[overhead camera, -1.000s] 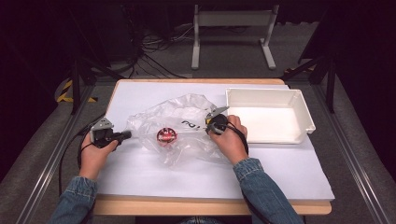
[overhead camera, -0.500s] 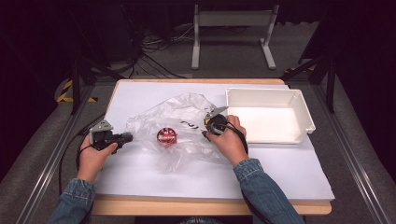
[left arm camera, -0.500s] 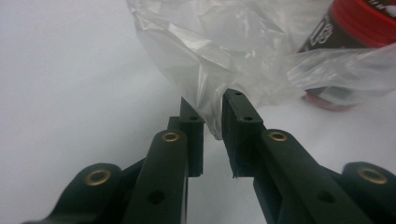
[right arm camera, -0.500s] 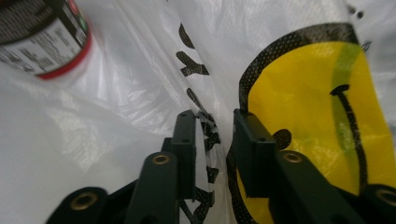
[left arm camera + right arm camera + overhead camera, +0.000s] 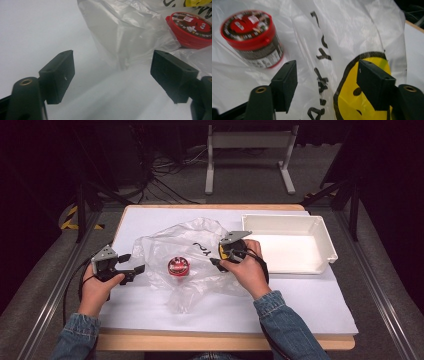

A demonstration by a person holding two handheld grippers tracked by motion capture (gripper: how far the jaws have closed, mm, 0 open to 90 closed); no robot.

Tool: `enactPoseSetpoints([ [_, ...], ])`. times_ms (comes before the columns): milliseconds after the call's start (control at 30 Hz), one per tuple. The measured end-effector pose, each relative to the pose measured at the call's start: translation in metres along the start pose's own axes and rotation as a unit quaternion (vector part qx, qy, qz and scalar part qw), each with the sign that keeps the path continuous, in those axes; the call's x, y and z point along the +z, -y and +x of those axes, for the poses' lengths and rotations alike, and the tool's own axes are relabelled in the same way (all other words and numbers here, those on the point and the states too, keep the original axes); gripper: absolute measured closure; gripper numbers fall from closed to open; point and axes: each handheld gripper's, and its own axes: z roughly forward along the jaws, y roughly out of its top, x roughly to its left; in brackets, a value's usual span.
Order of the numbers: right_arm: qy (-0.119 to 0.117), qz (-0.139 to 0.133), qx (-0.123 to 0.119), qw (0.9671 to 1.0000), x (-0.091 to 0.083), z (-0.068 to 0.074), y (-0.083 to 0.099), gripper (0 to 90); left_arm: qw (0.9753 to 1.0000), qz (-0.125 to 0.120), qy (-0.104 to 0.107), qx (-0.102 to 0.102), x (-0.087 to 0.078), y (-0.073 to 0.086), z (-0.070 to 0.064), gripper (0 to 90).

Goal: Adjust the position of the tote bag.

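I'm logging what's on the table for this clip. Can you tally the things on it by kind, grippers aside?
Clear plastic bag: 1
Red-lidded candy tub: 1
White tray: 1
Total: 3

Left claw [image 5: 131, 266] agape; right claw [image 5: 216, 262] agape

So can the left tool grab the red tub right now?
Probably not yet. The tub sits inside the clear bag, so plastic covers it. The left tool is open beside the bag's edge and would pinch plastic first.
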Motion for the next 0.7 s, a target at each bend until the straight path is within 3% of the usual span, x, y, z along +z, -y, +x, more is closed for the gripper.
enactPoseSetpoints([
  [133,-0.009,-0.037,-0.007,0.9993,-0.006,0.003,-0.008,29.0,1.0,-0.006,0.002,-0.002,-0.006,-0.002,-0.001,15.5],
  [267,-0.022,-0.051,-0.021,0.9982,-0.008,0.009,-0.014,30.7,0.9999,-0.011,0.006,0.0,-0.013,-0.003,-0.002,13.5],
  [500,-0.048,-0.046,-0.055,0.9962,-0.006,0.02,-0.019,44.8,0.9995,-0.031,0.009,0.0,-0.029,-0.009,-0.005,12.6],
  [700,-0.086,-0.054,-0.073,0.9922,-0.003,0.023,-0.02,49.2,0.9991,-0.043,0.004,0.004,-0.041,-0.015,-0.008,12.6],
])
